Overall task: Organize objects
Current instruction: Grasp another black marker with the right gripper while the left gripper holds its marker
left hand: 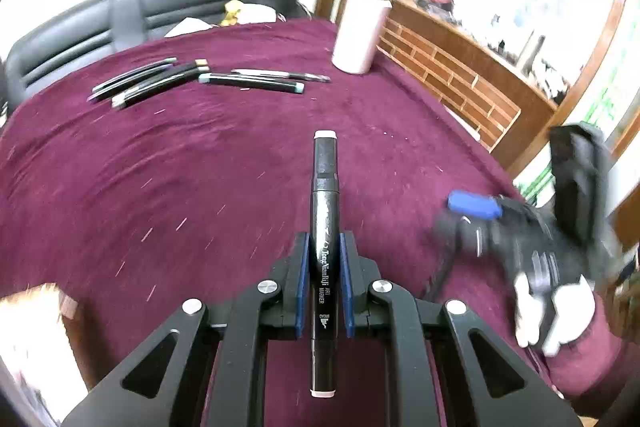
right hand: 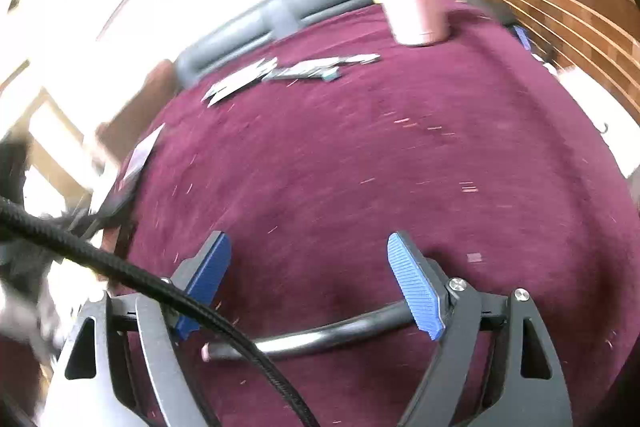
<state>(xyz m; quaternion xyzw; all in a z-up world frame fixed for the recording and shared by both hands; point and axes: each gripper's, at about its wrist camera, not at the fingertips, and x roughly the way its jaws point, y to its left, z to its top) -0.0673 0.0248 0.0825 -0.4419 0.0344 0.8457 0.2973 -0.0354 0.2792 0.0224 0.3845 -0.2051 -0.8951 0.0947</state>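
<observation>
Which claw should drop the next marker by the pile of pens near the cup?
Left. The left claw is already shut on a black marker. The right claw is open and empty, so it would probably have to pick one up first.

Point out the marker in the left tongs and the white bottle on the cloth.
marker (left hand: 325,227), left wrist view, black barrel just ahead of the blue pads
white bottle (left hand: 358,35), left wrist view, middle of its side
</observation>
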